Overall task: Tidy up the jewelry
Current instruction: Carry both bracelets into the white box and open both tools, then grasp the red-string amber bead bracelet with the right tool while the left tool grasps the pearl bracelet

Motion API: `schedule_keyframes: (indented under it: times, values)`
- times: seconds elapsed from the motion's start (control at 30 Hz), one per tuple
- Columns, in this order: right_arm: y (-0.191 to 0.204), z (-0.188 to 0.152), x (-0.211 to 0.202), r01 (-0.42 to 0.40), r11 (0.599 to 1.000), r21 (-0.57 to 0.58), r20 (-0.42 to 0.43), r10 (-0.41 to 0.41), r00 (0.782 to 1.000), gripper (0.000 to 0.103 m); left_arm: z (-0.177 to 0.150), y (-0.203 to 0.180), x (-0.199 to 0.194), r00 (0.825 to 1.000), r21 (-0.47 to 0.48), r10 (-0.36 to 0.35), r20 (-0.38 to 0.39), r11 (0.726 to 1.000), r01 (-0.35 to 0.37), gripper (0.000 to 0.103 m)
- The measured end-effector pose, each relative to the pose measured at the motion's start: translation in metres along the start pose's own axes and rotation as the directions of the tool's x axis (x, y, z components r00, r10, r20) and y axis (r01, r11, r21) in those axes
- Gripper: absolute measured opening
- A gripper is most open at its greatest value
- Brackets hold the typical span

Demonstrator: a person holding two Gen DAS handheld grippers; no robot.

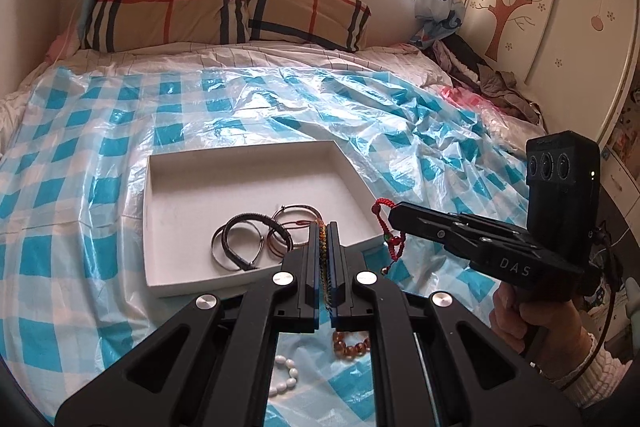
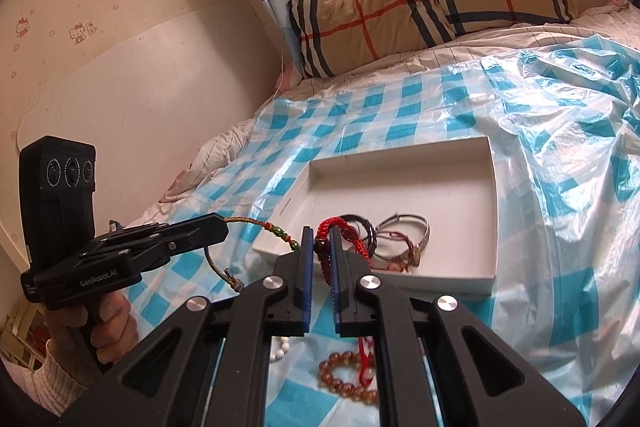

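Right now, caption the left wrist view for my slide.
Left gripper holds a braided bracelet over the tray; right gripper holds red cord.

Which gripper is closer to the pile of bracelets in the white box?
Left, I think. The left gripper hangs right beside the bracelet pile; the right gripper sits off the white box, past its edge.

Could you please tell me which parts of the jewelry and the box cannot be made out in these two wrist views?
- Amber bead bracelet: left wrist view, partly hidden behind the left gripper; blurred in the right wrist view.
- White bead bracelet: mostly hidden by gripper bodies in both views.
- Red cord bracelet: its lower run is hidden by the right gripper.
- White box: near rim covered by the jaws in both views.
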State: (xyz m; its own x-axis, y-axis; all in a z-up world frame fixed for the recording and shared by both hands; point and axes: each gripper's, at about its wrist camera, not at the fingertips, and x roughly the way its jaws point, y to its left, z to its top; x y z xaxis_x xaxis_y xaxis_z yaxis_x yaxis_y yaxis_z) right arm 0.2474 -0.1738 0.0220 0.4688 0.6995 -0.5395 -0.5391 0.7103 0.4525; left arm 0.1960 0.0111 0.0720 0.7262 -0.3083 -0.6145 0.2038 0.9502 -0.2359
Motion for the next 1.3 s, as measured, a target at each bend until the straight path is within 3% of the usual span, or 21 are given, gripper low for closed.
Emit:
schedule_keyframes:
  times: [0.27,0.37,0.47,0.5,0.63,0.9,1.07,1.3]
  values:
    - [-0.01,0.022,0.024,0.009,1.0,-0.009,0.036,-0.009,0.999,0.009,0.024,0.005,0.026,0.999,-0.001,-0.003,0.034,1.0,0.003,0.003]
    - [-0.014,0.031,0.038,0.048,0.998,-0.031,0.052,-0.046,0.998,0.009,0.031,0.012,0.042,0.999,-0.009,-0.002,0.046,1.0,0.003,0.003]
    - [-0.032,0.034,0.056,0.1,0.995,0.022,0.003,-0.1,0.995,0.037,0.033,0.028,0.074,0.996,-0.009,0.084,-0.019,0.996,-0.085,0.003]
    - [-0.037,0.033,0.057,0.1,0.994,0.038,-0.004,-0.1,0.995,0.037,0.031,0.034,0.082,0.992,-0.009,0.119,-0.05,0.993,-0.119,0.003]
    - [-0.037,0.02,0.038,0.1,0.994,0.043,-0.004,-0.1,0.995,0.037,0.012,0.057,0.077,0.98,-0.028,0.178,-0.089,0.983,-0.181,0.004]
    - [-0.04,-0.033,0.008,0.118,0.991,0.057,-0.129,-0.11,0.986,0.037,-0.047,0.099,0.024,0.953,-0.078,0.254,-0.167,0.96,-0.27,0.005]
    - [-0.048,-0.059,0.001,0.138,0.987,0.085,-0.183,-0.121,0.976,0.037,-0.084,0.114,0.017,0.944,-0.118,0.227,-0.241,0.958,-0.261,0.007]
    - [-0.044,-0.067,0.005,0.132,0.989,0.06,-0.222,-0.115,0.968,0.037,-0.085,0.1,0.039,0.938,-0.046,0.227,-0.263,0.968,-0.247,0.013]
